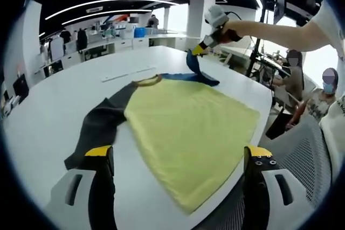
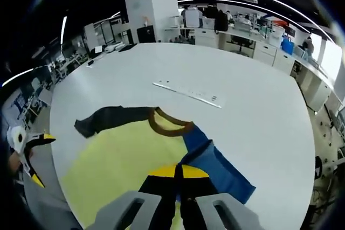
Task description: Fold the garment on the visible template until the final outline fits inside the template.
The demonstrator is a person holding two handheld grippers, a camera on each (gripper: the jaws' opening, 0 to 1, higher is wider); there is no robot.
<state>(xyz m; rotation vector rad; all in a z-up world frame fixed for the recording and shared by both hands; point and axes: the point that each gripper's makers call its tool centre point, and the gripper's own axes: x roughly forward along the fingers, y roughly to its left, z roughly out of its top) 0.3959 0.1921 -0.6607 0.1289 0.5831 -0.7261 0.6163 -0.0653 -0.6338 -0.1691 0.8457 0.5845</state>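
Observation:
A yellow shirt point(image 1: 188, 122) with a brown collar point(image 1: 149, 81) lies flat on the white table point(image 1: 48, 117). Its dark grey sleeve point(image 1: 102, 122) stretches toward my left gripper point(image 1: 178, 157), which hangs open above the shirt's near side and holds nothing. The blue sleeve point(image 1: 194, 65) is lifted off the table by my right gripper point(image 1: 195, 52), shut on it. In the right gripper view that gripper point(image 2: 177, 175) is closed on the blue sleeve point(image 2: 215, 171), above the yellow shirt point(image 2: 118, 160). The left gripper point(image 2: 32, 157) stands at the left edge. A pale strip point(image 2: 186, 92) lies beyond the collar point(image 2: 167, 125).
The pale strip point(image 1: 129, 74) lies on the table behind the shirt. Two people point(image 1: 294, 74) sit past the table's right edge, and a mesh chair point(image 1: 302, 144) stands close by. Desks and a white column point(image 2: 151, 6) fill the background.

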